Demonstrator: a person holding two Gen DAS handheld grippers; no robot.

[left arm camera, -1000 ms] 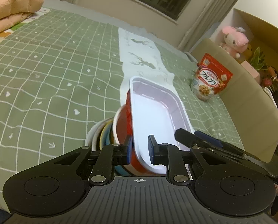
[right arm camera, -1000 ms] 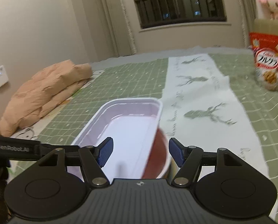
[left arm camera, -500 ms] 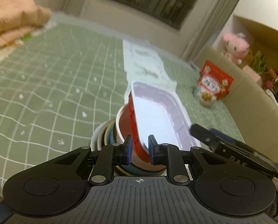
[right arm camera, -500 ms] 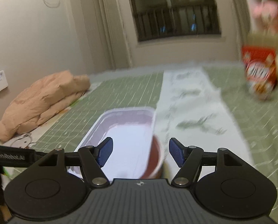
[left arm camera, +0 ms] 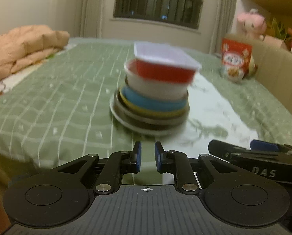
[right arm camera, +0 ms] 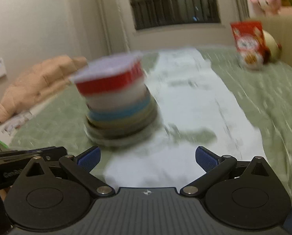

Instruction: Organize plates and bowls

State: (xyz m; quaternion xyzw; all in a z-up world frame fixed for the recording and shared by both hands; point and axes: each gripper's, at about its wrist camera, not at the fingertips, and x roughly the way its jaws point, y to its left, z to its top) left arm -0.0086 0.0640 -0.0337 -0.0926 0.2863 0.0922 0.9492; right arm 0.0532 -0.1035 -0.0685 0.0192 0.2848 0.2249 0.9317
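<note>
A stack of dishes [left arm camera: 150,105] stands on the green checked cloth: wide plates at the bottom, a blue bowl, a white bowl, and a red rectangular container [left arm camera: 165,66] with a white inside on top, slightly tilted. It also shows in the right wrist view [right arm camera: 118,105], blurred. My left gripper [left arm camera: 147,158] is pulled back from the stack, its jaws a narrow gap apart and empty. My right gripper [right arm camera: 147,157] is open wide and empty, also short of the stack.
A white runner [right arm camera: 189,105] with deer prints lies along the bed right of the stack. A red cereal bag [left arm camera: 235,60] stands at the back right by a beige headboard. A peach quilt [left arm camera: 22,49] is piled at the back left.
My left gripper let go of the red container, leaving it on the stack, and both grippers drew back and lowered. The stack now sits farther away in both views.
</note>
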